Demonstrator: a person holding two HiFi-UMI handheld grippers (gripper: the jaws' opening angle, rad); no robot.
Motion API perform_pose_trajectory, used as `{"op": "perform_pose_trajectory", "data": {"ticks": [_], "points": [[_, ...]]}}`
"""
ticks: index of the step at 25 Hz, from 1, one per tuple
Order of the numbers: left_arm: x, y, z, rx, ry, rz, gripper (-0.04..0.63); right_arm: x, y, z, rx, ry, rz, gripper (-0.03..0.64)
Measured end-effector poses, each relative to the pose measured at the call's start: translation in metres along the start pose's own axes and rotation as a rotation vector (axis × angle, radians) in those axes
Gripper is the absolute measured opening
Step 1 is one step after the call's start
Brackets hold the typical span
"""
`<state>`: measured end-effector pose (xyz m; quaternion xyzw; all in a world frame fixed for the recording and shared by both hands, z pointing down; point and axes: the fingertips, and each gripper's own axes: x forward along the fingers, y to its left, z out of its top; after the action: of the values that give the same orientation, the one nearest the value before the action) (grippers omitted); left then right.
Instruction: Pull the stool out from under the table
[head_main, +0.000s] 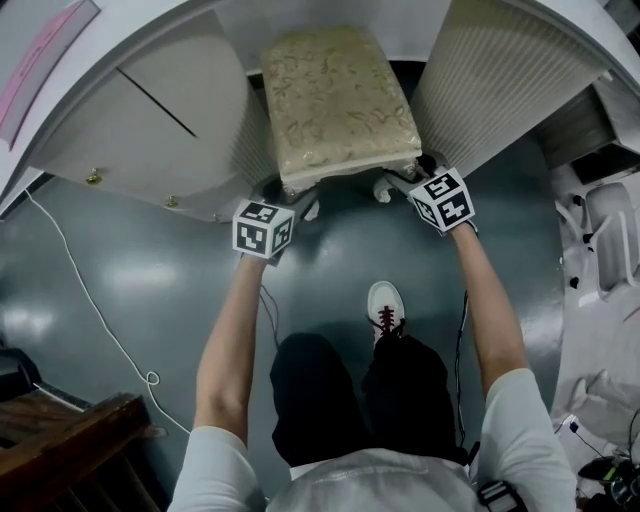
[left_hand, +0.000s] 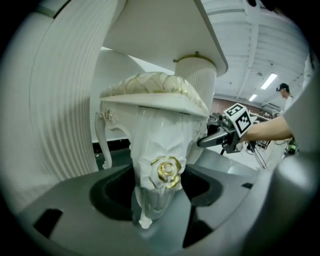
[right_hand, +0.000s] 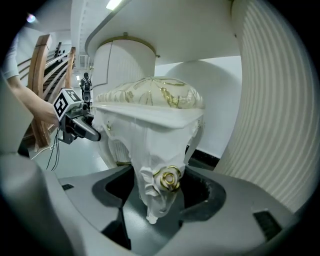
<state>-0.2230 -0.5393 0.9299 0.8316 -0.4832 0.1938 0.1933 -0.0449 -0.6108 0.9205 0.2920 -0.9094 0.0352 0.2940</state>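
1. Your white stool, topped with a beige cushion patterned in gold, stands on the grey-blue floor in the knee gap of the white dressing table. It sits between the two ribbed pedestals. The back of the seat lies under the tabletop and the front edge shows clear of it.
2. Your left gripper has the stool's carved left front leg between its jaws, at about the height of the gilded rose. The jaws stand fairly wide and seem clamped on the leg, though this close the pad contact itself is hard to make out.
3. Your right gripper takes the right front leg the same way, closed around it just below that leg's own gold rose.
4. Both grippers slant downward, one at each front corner of the stool, with your arms stretched out.
5. Your white shoe, with red laces, rests on the floor between your arms, nearer the right one.
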Motion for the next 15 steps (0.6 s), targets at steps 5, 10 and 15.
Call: {"op": "perform_pose_trajectory", "data": {"ticks": [5,10,15], "points": [[-0.014,-0.020,-0.018,-0.009,0.095,-0.017,0.291,-0.018,0.019,-0.014,0.015,0.020,-0.016,0.305],[-0.038,-0.045,-0.037,-0.053,0.165,0.001,0.291,-0.044,0.047,-0.029,0.022,0.059,-0.002,0.305],[-0.053,-0.064,-0.050,-0.101,0.107,0.015,0.291,-0.064,0.063,-0.044,0.046,0.099,-0.010,0.303]]}}
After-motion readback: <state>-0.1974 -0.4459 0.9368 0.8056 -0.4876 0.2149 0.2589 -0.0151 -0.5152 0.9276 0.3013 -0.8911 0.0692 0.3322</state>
